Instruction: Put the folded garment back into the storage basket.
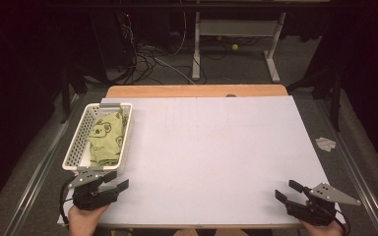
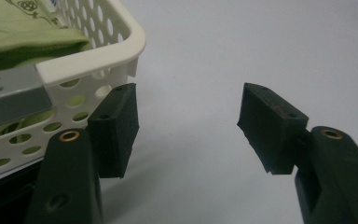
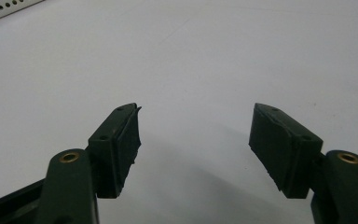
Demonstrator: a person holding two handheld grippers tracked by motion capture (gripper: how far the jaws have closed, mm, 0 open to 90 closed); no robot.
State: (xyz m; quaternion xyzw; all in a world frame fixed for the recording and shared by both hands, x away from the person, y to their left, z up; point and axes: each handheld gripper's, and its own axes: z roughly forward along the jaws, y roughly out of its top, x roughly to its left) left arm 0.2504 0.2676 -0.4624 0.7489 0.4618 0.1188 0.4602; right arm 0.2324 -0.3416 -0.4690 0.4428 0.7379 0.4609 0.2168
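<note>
- Plainly, the work centred on the white perforated basket (image 1: 77, 142) at the left edge of the white sheet (image 1: 216, 157); a folded green cloth (image 1: 106, 137) with a koala print lay inside it, filling most of the tray.
- The left gripper (image 1: 114, 181) sat at the near left corner of the table, just beside the basket's near end. Its jaws stood wide apart with nothing between them.
- In the left gripper view, one pad (image 2: 116, 128) was close against the basket's corner (image 2: 121, 51); I could not tell whether it touched. The other pad was over bare sheet. My reading: the hand was lined up to go for the basket or the cloth, not gripping either.
- The right gripper (image 1: 289, 191) was at the near right corner, well apart from the basket, jaws likewise apart and empty over the blank sheet (image 3: 214, 60). It looked parked, likely kept clear so the open middle was free for laying out the cloth.
- Off the table, a crumpled scrap (image 1: 326, 143) lay on the floor to the right, and a yellow ball (image 1: 235, 47) far back under a desk frame.
</note>
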